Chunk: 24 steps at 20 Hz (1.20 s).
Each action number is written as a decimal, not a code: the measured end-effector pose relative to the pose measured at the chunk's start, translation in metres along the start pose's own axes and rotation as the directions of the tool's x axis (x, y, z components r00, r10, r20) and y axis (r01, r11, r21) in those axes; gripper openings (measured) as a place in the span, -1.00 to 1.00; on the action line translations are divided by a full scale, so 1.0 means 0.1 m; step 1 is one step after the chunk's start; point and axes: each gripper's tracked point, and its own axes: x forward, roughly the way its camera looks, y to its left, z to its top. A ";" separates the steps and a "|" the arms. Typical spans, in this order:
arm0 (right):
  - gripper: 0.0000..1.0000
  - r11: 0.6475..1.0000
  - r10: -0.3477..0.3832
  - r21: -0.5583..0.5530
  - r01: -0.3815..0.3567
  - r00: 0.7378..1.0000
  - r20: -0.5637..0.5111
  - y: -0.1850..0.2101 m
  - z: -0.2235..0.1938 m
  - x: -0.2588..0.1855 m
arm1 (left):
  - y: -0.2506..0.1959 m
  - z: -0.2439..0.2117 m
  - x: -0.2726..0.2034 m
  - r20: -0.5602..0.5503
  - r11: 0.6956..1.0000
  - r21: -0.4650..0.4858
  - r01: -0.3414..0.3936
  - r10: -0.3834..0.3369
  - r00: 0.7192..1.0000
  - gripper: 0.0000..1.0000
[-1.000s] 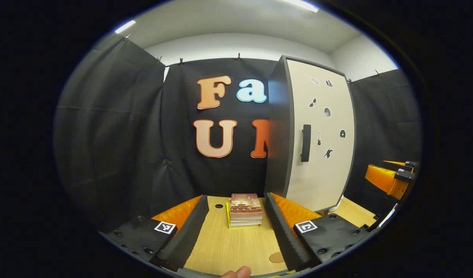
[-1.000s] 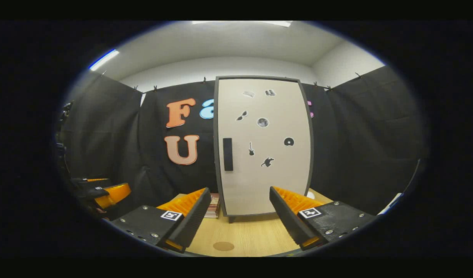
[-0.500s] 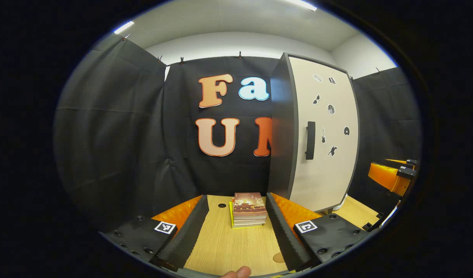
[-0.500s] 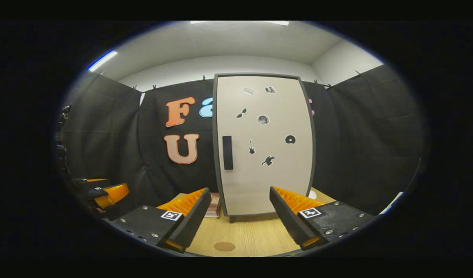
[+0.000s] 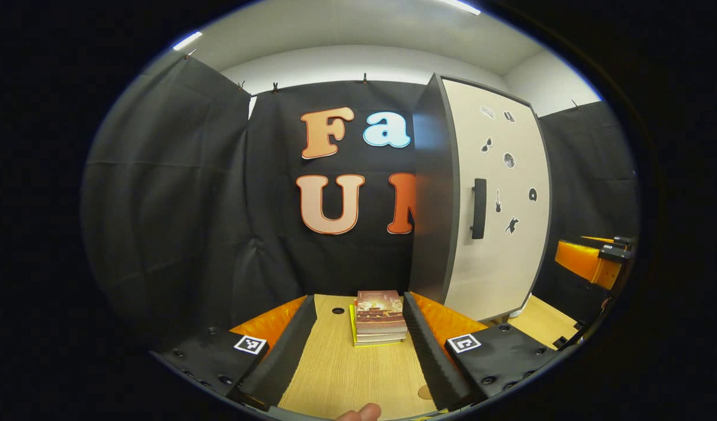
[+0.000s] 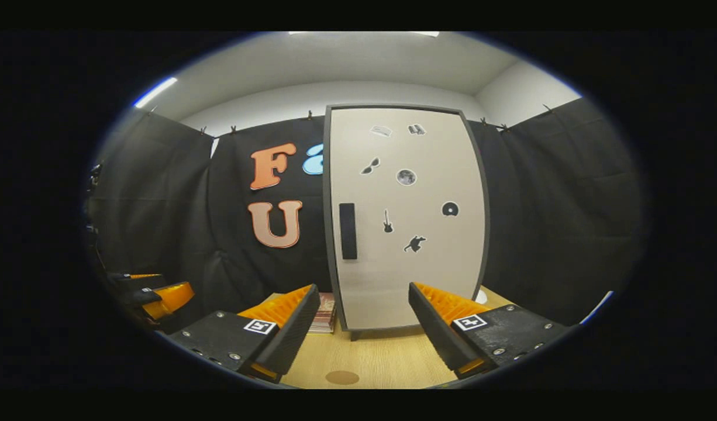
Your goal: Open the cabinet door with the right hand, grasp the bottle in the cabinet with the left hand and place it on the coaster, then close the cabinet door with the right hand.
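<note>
A tall cabinet (image 6: 405, 216) with a pale, dark-framed door stands on the wooden table, door closed, a dark vertical handle (image 6: 348, 231) near its left edge. In the left gripper view the cabinet (image 5: 487, 199) rises at the right, its handle (image 5: 479, 209) facing me. A round brown coaster (image 6: 342, 378) lies on the table in front of the cabinet; its edge (image 5: 424, 392) peeks out beside my left gripper's right finger. My right gripper (image 6: 364, 327) is open, some way short of the door. My left gripper (image 5: 358, 345) is open over the table. The bottle is hidden.
A stack of books (image 5: 381, 317) lies on the table (image 5: 347, 374) left of the cabinet; its end (image 6: 324, 313) shows behind my right gripper's left finger. Black cloth walls close the booth on all sides. A fingertip (image 5: 358, 413) shows at the bottom edge.
Both grippers have moved slightly closer to the cabinet, which looks a little larger. The left gripper view has drifted left, shifting the cabinet to the right. Both stay open.
</note>
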 end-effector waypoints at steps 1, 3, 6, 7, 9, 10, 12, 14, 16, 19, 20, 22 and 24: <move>0.89 1.000 0.007 -0.003 -0.007 1.000 0.003 0.03 0.03 0.10 | 0.03 -0.02 0.04 -0.004 1.000 -0.002 -0.003 0.003 1.000 0.89; 0.88 1.000 0.019 -0.011 -0.019 1.000 0.008 0.10 0.09 0.33 | 0.08 -0.06 0.13 -0.012 1.000 -0.003 -0.011 0.011 1.000 0.93; 0.88 0.999 0.033 -0.022 -0.033 0.999 0.017 0.20 0.20 0.70 | 0.21 -0.11 0.25 -0.022 1.000 -0.003 -0.030 0.029 0.999 0.97; 0.89 0.999 0.038 -0.023 -0.037 0.999 0.021 0.23 0.24 0.83 | 0.26 -0.14 0.29 -0.025 0.999 -0.003 -0.039 0.039 0.999 0.97; 0.89 0.999 0.044 -0.031 -0.044 0.999 0.023 0.30 0.30 1.07 | 0.39 -0.19 0.38 -0.034 0.998 -0.004 -0.059 0.059 0.998 0.97; 0.89 0.998 0.044 -0.036 -0.043 0.999 0.025 0.32 0.32 1.20 | 0.45 -0.21 0.42 -0.041 0.998 -0.005 -0.069 0.069 0.997 0.93; 0.89 0.998 0.043 -0.047 -0.042 0.999 0.029 0.35 0.36 1.43 | 0.56 -0.26 0.51 -0.055 0.996 -0.011 -0.085 0.084 0.995 0.93; 0.89 0.998 0.044 -0.042 -0.043 0.998 0.033 0.39 0.39 1.62 | 0.66 -0.30 0.62 -0.067 0.995 -0.014 -0.101 0.100 0.993 0.89; 0.89 0.999 0.038 -0.035 -0.037 0.999 0.030 0.40 0.39 1.82 | 0.80 -0.35 0.68 -0.081 0.993 -0.017 -0.118 0.117 0.990 0.94; 0.89 0.999 0.014 -0.032 -0.014 1.000 0.028 0.35 0.39 2.09 | 0.99 -0.44 0.78 -0.101 0.990 -0.016 -0.139 0.136 0.985 0.93; 0.89 1.000 0.007 -0.024 -0.006 1.000 0.022 0.33 0.36 2.17 | 1.04 -0.47 0.82 -0.110 0.989 -0.015 -0.146 0.144 0.984 0.93; 1.00 1.000 -0.009 0.001 0.009 1.000 0.015 0.30 0.35 2.29 | 1.13 -0.55 0.87 -0.124 0.987 -0.017 -0.158 0.155 0.980 0.93; 0.80 1.000 -0.025 0.011 0.024 1.000 0.011 0.25 0.34 2.36 | 1.21 -0.60 0.93 -0.140 0.986 -0.018 -0.166 0.162 0.977 0.93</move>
